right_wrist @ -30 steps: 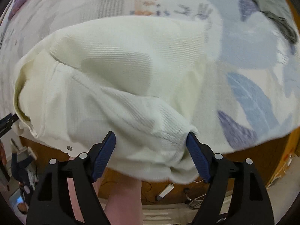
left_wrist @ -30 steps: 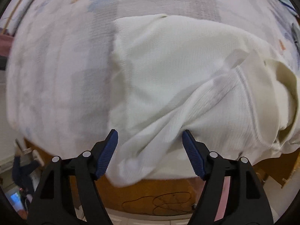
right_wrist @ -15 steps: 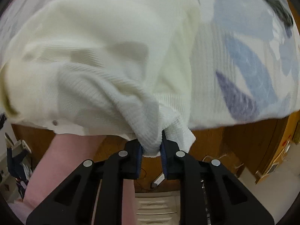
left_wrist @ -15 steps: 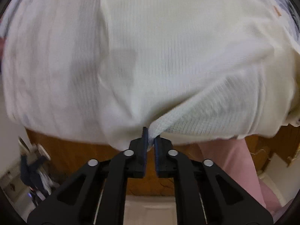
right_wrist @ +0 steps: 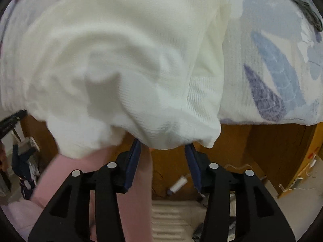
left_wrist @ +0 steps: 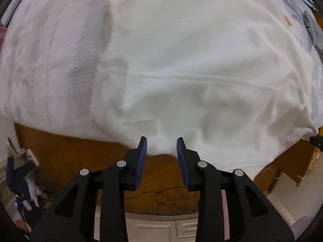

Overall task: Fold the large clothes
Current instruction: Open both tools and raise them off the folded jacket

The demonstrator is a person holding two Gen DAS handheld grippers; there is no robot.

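Note:
A large cream knit garment (left_wrist: 191, 70) lies spread on the bed, and its near hem hangs over the bed's edge. In the left wrist view my left gripper (left_wrist: 161, 146) points down at that hem. Its jaws are opening, and the cloth edge sits loosely between the blue fingertips (left_wrist: 142, 151) without being pinched. The right wrist view shows the same garment (right_wrist: 121, 60) bunched in soft folds. My right gripper (right_wrist: 163, 147) is also opening below the drooping hem, which drapes over its tips and hides them.
The bedsheet (right_wrist: 272, 70) has blue leaf prints, with a grey garment (right_wrist: 302, 2) at the far right. Below the mattress runs the wooden bed frame (left_wrist: 70, 157). A pink-trousered leg (right_wrist: 131, 191) stands close under the right gripper. Cables (left_wrist: 161, 197) and a plug (right_wrist: 177, 185) lie on the floor.
Both grippers stood wide around the hem, then closed on it, and now stand apart again with the cloth let go. The garment now lies flatter on the bed.

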